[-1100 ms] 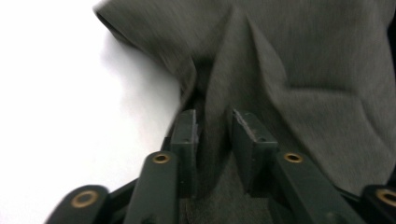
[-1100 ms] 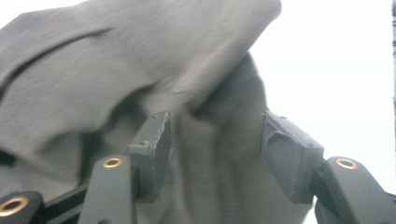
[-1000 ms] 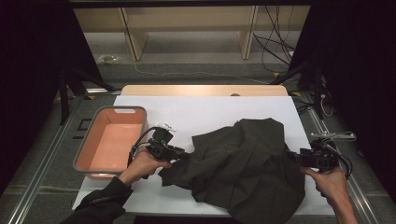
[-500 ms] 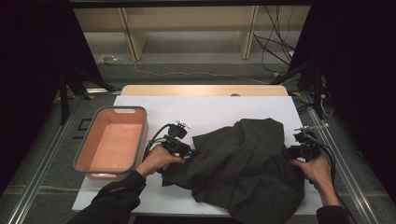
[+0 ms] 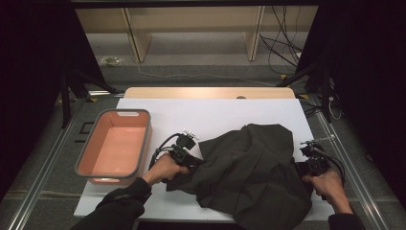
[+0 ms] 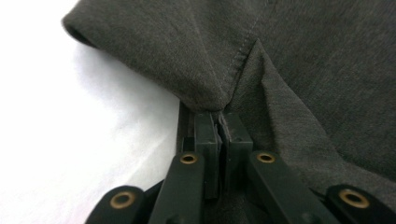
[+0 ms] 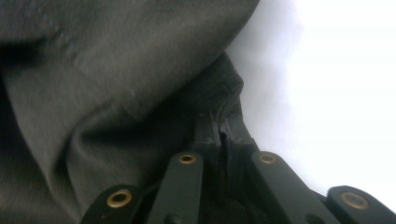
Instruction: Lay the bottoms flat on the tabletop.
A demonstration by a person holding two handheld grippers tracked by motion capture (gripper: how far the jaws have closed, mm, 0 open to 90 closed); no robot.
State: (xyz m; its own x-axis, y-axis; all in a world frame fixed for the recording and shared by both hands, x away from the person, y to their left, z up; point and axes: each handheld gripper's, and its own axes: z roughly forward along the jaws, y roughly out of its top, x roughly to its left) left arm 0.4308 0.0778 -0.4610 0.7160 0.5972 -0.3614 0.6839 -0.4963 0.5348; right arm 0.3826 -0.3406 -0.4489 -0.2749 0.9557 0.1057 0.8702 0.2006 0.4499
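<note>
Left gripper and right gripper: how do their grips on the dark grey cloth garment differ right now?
The left gripper pinches the dark grey cloth garment at its left edge, beside the salmon plastic tub; the right gripper pinches its right edge, near the white table side. In the gripper views, the left bites by a stitched seam, the right a rolled hem. Both have just closed, with cloth between the jaws.

Black hand-held gripper [image 6: 219, 135] links carry brass rivets; sleeve [image 5: 119, 203] dark.
</note>
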